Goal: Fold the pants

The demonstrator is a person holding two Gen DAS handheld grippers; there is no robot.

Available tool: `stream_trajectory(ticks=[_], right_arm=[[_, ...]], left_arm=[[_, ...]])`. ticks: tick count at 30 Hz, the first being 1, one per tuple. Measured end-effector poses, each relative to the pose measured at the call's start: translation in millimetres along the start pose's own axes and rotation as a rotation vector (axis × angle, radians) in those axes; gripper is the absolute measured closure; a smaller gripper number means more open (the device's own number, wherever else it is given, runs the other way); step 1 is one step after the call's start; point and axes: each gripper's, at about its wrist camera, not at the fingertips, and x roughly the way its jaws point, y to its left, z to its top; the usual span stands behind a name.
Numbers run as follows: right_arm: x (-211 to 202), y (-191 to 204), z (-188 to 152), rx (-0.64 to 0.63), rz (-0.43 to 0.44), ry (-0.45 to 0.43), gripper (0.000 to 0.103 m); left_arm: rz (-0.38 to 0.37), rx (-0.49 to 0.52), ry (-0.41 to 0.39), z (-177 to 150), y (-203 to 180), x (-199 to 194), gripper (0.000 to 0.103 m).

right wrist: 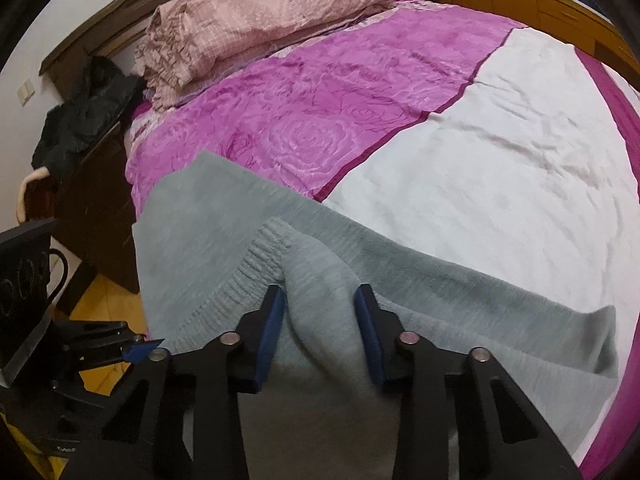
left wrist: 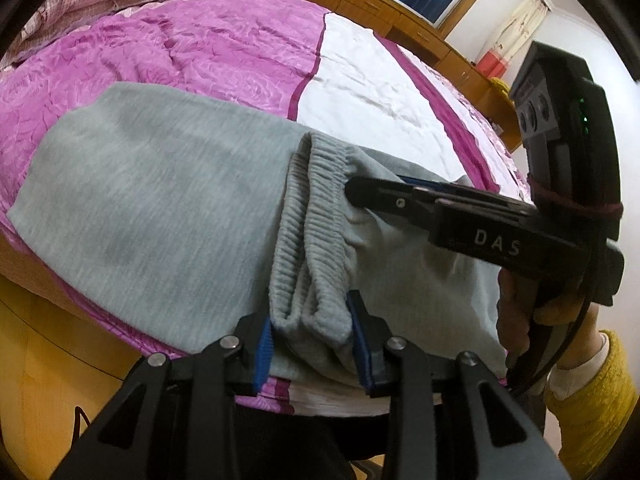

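Grey pants (left wrist: 160, 200) lie across near edge of bed (left wrist: 200, 48), centre frame. Your left gripper (left wrist: 310, 330) pinches bunched ribbed waistband (left wrist: 316, 200), lower centre. Your right gripper (right wrist: 320, 320) pinches raised grey fold, lower centre.

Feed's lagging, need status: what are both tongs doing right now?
Left tongs: shut on the pants, at the waistband.
Right tongs: shut on a fold of the pants.

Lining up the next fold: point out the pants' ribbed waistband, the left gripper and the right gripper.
ribbed waistband (left wrist: 304, 216), left wrist view, on its ribbing.
left gripper (left wrist: 310, 332), left wrist view, between its fingertips.
right gripper (right wrist: 320, 312), right wrist view, between its fingertips.
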Motion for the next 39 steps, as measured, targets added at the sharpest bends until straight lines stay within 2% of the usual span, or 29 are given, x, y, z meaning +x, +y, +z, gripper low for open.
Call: stream_trajectory(ticks=[5,8,24,39], right_arm=[[-11.5,-3.2,-3.2,0.050,0.020,-0.050,0.090],[-21.8,-1.8,-5.0,0.061,0.030,-0.082,0.093],[-61.3,8.2,-4.0,0.072,0.053,-0.187,0.095],[-78.3,25.1,7.3,0.063,0.067,-0.237,0.096]], left_arm=[[0.006,0.020,-0.014,0.1,-5.4,-6.0,0.076],[-0.005,0.023,-0.022,-0.4,-8.9,-12.3,0.078],[-0.032,0.073,-0.094,3.6,-26.6,-50.3,0.081],[-0.042,0.058,-0.154,9.7,-26.7,-79.8,0.081]])
